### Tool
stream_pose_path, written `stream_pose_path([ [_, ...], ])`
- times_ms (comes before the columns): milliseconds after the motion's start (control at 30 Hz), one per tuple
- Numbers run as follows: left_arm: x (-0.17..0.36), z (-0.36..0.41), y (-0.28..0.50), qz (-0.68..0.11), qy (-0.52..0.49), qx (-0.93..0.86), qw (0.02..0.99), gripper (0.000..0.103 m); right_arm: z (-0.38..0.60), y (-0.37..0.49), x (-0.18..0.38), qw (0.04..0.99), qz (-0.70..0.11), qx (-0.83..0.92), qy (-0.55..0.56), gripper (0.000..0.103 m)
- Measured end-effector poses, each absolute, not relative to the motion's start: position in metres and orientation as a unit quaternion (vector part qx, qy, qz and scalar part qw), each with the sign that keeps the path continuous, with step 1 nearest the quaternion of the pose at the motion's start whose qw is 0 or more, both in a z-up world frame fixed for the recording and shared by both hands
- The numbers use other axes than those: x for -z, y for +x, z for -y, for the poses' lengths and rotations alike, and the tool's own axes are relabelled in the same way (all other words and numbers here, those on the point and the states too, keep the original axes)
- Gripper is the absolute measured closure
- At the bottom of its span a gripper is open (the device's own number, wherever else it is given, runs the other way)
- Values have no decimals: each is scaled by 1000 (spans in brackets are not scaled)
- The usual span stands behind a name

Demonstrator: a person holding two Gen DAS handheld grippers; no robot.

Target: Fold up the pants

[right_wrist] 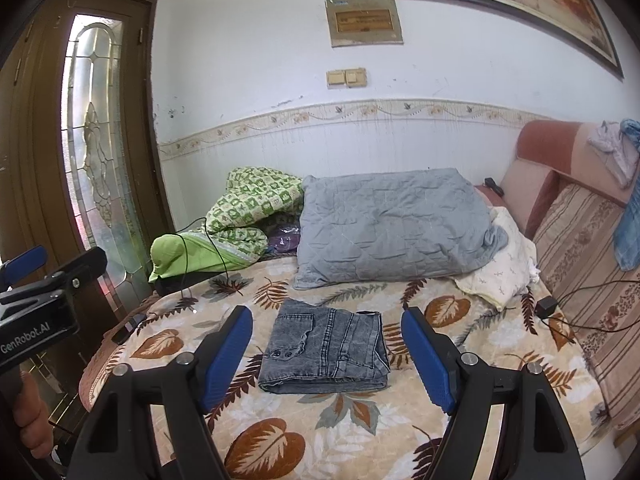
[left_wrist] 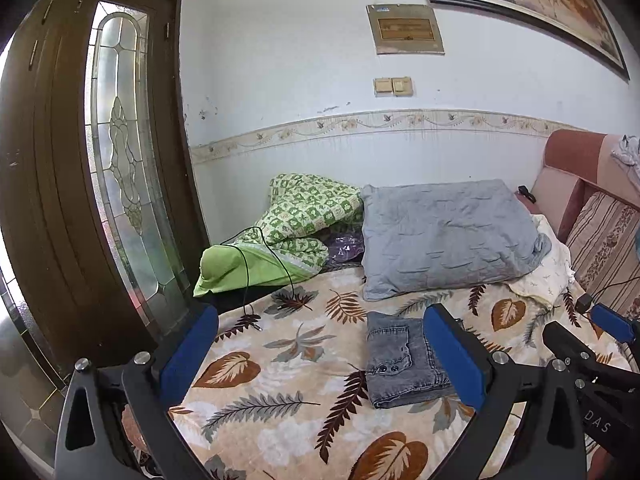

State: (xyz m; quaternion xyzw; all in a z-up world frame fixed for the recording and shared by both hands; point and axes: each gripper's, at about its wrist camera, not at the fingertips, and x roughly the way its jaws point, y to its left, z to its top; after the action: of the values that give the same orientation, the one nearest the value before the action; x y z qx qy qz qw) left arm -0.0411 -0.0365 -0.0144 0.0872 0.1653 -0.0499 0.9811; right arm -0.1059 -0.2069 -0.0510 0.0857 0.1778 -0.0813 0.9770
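Both grippers – left gripper [left_wrist: 320,344] and right gripper [right_wrist: 328,356] – hover with jaws wide, holding nothing. Grey jeans [right_wrist: 326,354] lie folded into a compact rectangle mid-bed [right_wrist: 280,448], near the front edge – folding looks essentially finished.

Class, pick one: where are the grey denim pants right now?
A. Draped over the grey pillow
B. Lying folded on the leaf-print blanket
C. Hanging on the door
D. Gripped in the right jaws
B: the pants lie folded flat on the leaf-print blanket, untouched by either gripper.
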Motion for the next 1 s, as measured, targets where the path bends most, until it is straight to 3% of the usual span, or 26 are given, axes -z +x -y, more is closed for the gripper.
stream_pose_path([
  [1000,73,32,33,-232,80,82,966,1,201,-29,95,962,-242,100,81,23],
])
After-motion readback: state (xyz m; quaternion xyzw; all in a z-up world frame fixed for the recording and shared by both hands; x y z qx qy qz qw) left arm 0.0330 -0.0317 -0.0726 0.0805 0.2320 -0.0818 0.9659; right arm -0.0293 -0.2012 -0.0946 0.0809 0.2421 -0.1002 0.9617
